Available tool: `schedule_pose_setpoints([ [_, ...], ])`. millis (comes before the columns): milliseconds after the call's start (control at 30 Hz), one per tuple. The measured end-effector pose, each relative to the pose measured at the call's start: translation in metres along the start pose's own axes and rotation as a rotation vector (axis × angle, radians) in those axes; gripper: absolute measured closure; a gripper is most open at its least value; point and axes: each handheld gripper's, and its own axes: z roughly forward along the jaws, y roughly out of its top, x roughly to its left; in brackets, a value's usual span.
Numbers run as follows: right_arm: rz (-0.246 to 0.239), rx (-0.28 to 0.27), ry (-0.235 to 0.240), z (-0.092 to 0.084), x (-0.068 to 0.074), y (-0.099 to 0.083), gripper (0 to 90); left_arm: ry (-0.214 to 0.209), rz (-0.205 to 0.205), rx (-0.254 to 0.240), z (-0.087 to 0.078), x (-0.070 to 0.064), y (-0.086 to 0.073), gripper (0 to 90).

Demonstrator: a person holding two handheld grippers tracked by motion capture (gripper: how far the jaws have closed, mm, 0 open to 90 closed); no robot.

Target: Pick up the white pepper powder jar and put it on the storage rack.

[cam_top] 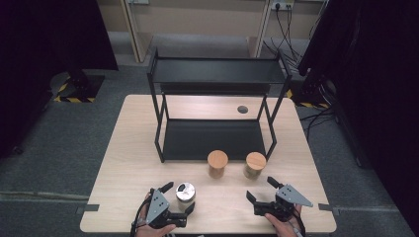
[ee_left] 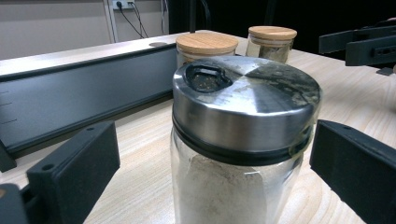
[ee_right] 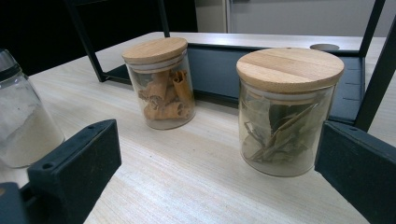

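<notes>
The left gripper (cam_top: 179, 198) stands with its black jaws spread wide on either side of the glass shaker jar with a brushed steel lid (cam_top: 186, 192); in the left gripper view both pads sit clear of the glass (ee_left: 233, 186), so nothing is gripped yet. The jar holds a pale powder and stands upright on the light wooden table (cam_top: 123, 163), right between these jaws.

The right gripper (cam_top: 261, 190) is just as wide open and empty. Just ahead of it stands the round glass jar of dried green leaves with a wooden lid (ee_right: 285, 112), not yet between the jaws. Farther to that gripper's left is the matching glass jar of cinnamon sticks with a wooden lid (ee_right: 161, 86), apart from its neighbour. Beyond both jars stands the black metal two-tier shelf rack (cam_top: 217, 74), its lower tray (cam_top: 212, 138) bare.

The step in hand looks like the approach for a grasp, probably to load the jars onto the rack. Next, the left jaws need to close squarely on the glass below the steel lid, and the right gripper needs to advance until the leaf jar sits between its pads.
</notes>
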Motion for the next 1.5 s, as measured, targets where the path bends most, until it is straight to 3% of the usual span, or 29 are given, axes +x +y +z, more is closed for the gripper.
schedule_pose_setpoints([
  [1067, 0.008, -0.001, 0.011, 0.0000, -0.0011, -0.0003, 0.7, 0.002, 0.002, -0.004, 0.0028, -0.0004, 0.0005, 2.8],
  [1233, 0.008, -0.002, 0.013, 0.0000, -0.0009, -0.0004, 0.8, -0.010, 0.017, 0.017, 0.0058, -0.0023, 0.0020, 8.2],
  [1500, 0.008, -0.005, 0.017, -0.0004, -0.0013, -0.0005, 1.0, -0.037, 0.007, 0.033, 0.0076, 0.0010, 0.0033, 21.2],
])
